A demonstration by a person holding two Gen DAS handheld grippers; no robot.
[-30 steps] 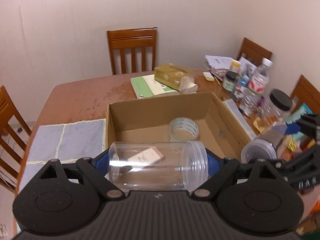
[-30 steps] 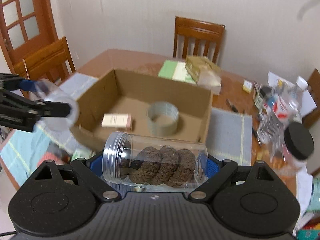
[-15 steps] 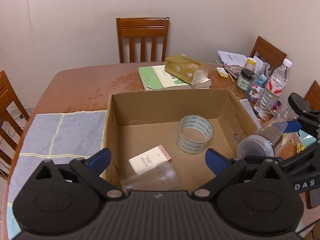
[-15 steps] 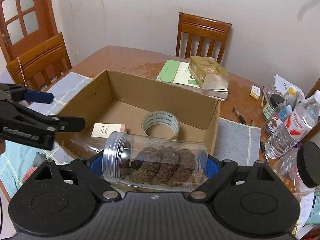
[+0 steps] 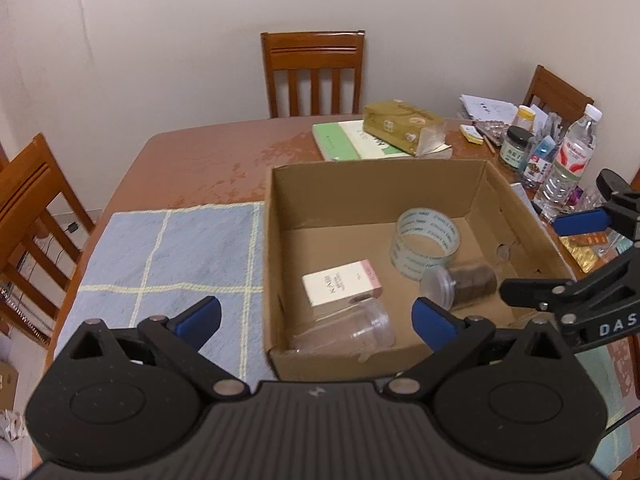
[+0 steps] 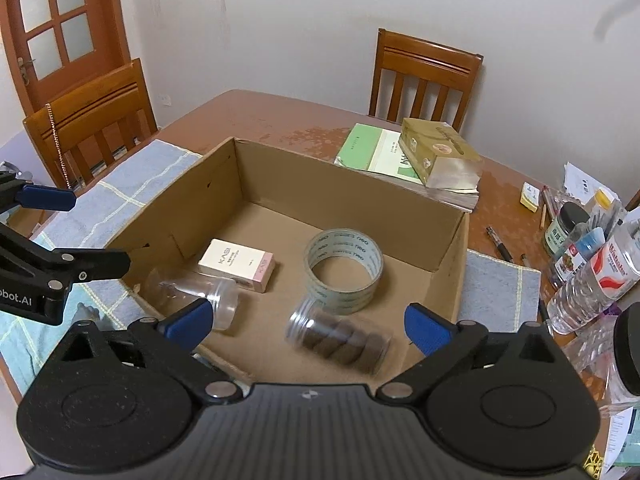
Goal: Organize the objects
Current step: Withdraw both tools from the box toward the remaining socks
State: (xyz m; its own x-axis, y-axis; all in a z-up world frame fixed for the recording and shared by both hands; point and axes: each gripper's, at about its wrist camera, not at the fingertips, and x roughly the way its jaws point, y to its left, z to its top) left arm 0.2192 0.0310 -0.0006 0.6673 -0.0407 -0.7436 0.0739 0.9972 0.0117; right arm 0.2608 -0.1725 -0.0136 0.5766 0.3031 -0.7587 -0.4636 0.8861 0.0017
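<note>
The left gripper (image 5: 316, 316) hangs spread wide and empty over the near edge of the box (image 5: 276, 248). Inside the box, from left to right, lie an empty jar (image 6: 192, 294) on its side, a carton (image 6: 238, 264), a tape roll (image 6: 344, 270) and a blurred cookie jar (image 6: 340, 338). The right gripper (image 6: 306, 322) is likewise spread wide, holding nothing.
</note>
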